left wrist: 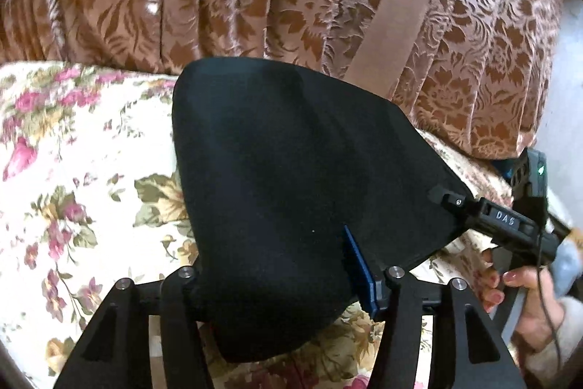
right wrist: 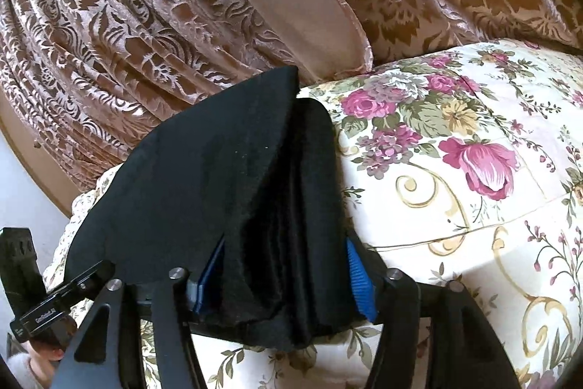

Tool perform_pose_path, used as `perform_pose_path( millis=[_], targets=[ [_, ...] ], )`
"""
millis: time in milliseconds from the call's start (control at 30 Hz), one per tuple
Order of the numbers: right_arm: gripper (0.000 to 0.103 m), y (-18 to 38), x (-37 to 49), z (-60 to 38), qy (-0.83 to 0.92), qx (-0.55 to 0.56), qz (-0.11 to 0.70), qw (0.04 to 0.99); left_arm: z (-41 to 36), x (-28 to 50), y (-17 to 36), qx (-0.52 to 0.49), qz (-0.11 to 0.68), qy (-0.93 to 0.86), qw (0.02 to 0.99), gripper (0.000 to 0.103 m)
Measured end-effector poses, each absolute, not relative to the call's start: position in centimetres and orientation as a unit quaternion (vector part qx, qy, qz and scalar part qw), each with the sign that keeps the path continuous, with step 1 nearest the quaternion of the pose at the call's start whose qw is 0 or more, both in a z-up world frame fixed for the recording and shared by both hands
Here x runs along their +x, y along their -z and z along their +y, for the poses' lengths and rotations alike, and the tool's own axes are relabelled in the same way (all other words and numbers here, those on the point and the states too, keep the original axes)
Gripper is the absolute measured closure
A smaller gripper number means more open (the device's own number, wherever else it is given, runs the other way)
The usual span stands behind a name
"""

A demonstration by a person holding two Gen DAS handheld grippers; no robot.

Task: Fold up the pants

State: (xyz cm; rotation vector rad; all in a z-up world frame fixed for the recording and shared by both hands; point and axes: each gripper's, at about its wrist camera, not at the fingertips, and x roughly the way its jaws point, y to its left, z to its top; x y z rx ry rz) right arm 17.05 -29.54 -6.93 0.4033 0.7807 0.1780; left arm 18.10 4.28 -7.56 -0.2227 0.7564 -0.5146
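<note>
Both the left gripper (left wrist: 280, 283) and right gripper (right wrist: 280, 265) have jaws clamped on the black pants (left wrist: 291, 170), held above the floral bed (left wrist: 73, 170). Uneven pull could slip bunched layers free, skewing the fold.

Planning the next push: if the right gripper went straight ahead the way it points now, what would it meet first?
The right gripper is shut on the black pants, so the cloth travels with it. Beyond that, probably the brown patterned curtain behind the floral bedspread; depth is unclear.
</note>
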Motion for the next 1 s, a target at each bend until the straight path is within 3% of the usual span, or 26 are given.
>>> perform_pose_path(
  millis=[100,333,433,700,833,1000],
  targets=[
    [0.027,7.3,17.3,-29.8,-0.073,0.202,0.384,0.898,4.5,18.0,7.6,-0.12,0.368,0.241,0.89,0.042],
    [0.027,6.0,16.3,-29.0,-0.046,0.153,0.375,0.913,4.0,16.4,7.1,-0.086,0.354,0.206,0.908,0.04],
    [0.027,5.4,15.2,-29.7,-0.031,0.161,0.362,0.918,4.5,15.7,7.2,-0.087,0.352,0.189,0.912,0.036],
    [0.027,5.2,12.8,-30.5,-0.013,0.202,0.364,0.909,4.7,13.2,6.5,-0.078,0.334,0.145,0.928,0.036],
    [0.027,3.8,10.7,-28.8,-0.004,0.16,0.347,0.924,4.6,11.5,5.9,-0.07,0.315,0.12,0.939,0.01],
    [0.027,3.8,8.9,-27.1,-0.003,0.135,0.359,0.924,4.6,9.6,5.4,-0.066,0.297,0.09,0.948,0.002]
  ],
)
